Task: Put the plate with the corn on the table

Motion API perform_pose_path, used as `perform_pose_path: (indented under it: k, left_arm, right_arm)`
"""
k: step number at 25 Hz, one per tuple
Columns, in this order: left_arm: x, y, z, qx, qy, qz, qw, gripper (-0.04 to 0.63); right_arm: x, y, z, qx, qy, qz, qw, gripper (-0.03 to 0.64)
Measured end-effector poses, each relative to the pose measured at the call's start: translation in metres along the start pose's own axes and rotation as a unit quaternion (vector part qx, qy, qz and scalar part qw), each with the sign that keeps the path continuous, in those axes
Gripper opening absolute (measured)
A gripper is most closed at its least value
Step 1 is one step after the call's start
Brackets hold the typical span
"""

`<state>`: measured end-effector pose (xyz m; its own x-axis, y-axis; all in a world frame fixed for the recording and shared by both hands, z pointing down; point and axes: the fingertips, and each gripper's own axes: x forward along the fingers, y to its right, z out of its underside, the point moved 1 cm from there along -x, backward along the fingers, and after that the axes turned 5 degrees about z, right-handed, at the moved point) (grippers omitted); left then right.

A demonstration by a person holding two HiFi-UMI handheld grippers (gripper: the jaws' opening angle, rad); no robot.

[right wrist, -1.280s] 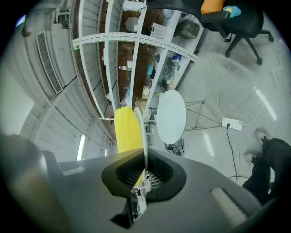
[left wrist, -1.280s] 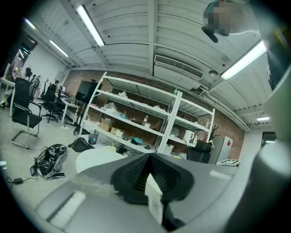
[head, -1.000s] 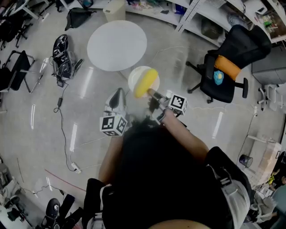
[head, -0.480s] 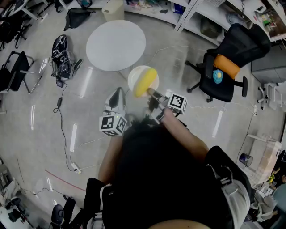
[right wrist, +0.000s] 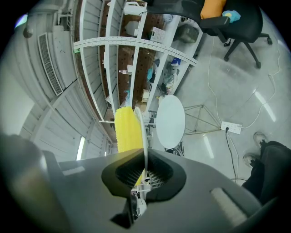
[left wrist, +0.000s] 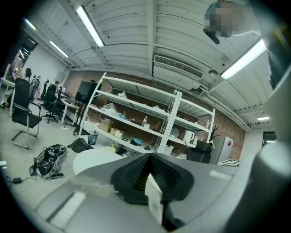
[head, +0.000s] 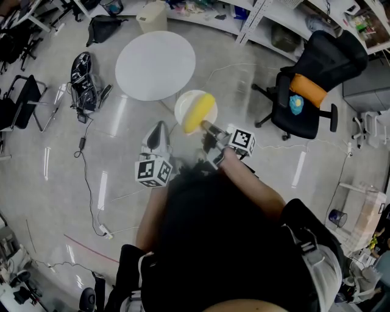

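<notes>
A white plate (head: 190, 105) carrying a yellow corn cob (head: 199, 113) hangs in the air over the floor, just this side of the round white table (head: 155, 66). My right gripper (head: 206, 127) is shut on the plate's near rim. In the right gripper view the plate (right wrist: 144, 136) shows edge-on between the jaws of that gripper (right wrist: 144, 158), with the corn (right wrist: 127, 129) to its left and the table (right wrist: 170, 119) beyond. My left gripper (head: 159, 128) hovers to the left of the plate, shut and holding nothing (left wrist: 148, 158); the table (left wrist: 97, 159) lies ahead of it.
A black office chair (head: 317, 79) with an orange cushion stands at the right. Shelving (head: 256, 18) lines the far side. A black bag and cables (head: 85, 72) lie on the floor at the left, beside a folding chair (head: 24, 97). A bin (head: 152, 16) stands behind the table.
Both grippers and the plate keep their places. Only the head view has drifted a little, so the table sits slightly further left in the picture.
</notes>
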<state>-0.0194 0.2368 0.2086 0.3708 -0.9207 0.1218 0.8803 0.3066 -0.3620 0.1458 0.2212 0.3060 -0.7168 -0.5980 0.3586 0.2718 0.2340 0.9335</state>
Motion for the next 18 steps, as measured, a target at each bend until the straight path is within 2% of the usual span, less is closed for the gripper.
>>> perform_pose_path:
  k: [10, 18]
  left_arm:
    - [0.021, 0.006, 0.002, 0.001, 0.005, -0.031, 0.9995, 0.003]
    - [0.031, 0.003, 0.001, 0.002, 0.007, -0.045, 0.999, 0.003]
  right_arm:
    - [0.009, 0.002, -0.02, -0.001, -0.026, -0.007, 1.0, 0.02]
    - [0.02, 0.005, -0.03, -0.008, -0.042, 0.01, 0.999, 0.02]
